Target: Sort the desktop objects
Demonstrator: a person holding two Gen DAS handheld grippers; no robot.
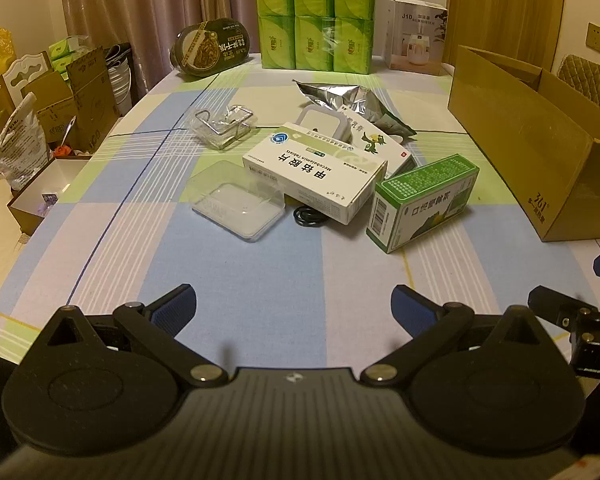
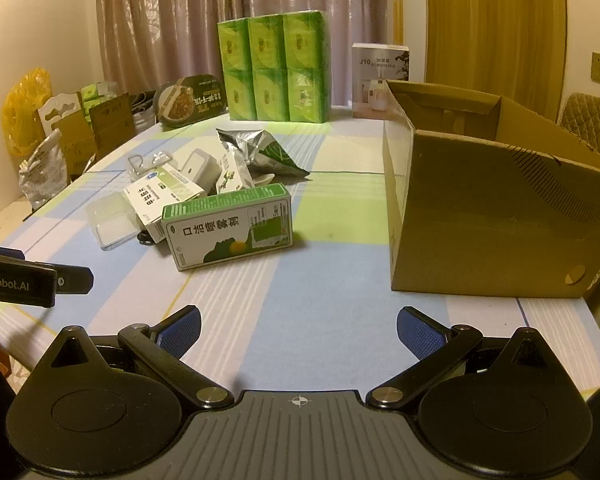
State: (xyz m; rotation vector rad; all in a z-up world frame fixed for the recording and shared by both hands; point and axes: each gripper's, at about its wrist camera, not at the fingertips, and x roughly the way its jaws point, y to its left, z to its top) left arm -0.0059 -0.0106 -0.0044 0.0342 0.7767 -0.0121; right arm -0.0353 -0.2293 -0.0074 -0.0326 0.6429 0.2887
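A pile of small items lies mid-table: a green-and-white spray box [image 1: 424,200] [image 2: 230,226], a white tablet box [image 1: 314,174] [image 2: 162,200], a clear plastic case [image 1: 238,204] [image 2: 112,220], black rubber rings [image 1: 310,216], a silver foil bag [image 1: 336,96] [image 2: 256,148], a white square device [image 1: 324,122] [image 2: 198,166] and a wire-and-plastic holder [image 1: 224,124]. An open cardboard box [image 1: 536,140] [image 2: 488,208] stands at the right. My left gripper [image 1: 294,308] hovers open near the table's front edge, nothing between its fingers. My right gripper [image 2: 298,330] is open too, short of the spray box.
At the table's far end stand a green tissue pack [image 1: 316,16] [image 2: 274,68], a humidifier carton [image 1: 414,36] [image 2: 376,80] and a round noodle bowl [image 1: 210,48] [image 2: 190,100]. Boxes and bags [image 1: 52,120] crowd the floor on the left. A padded chair [image 2: 592,120] stands behind the cardboard box.
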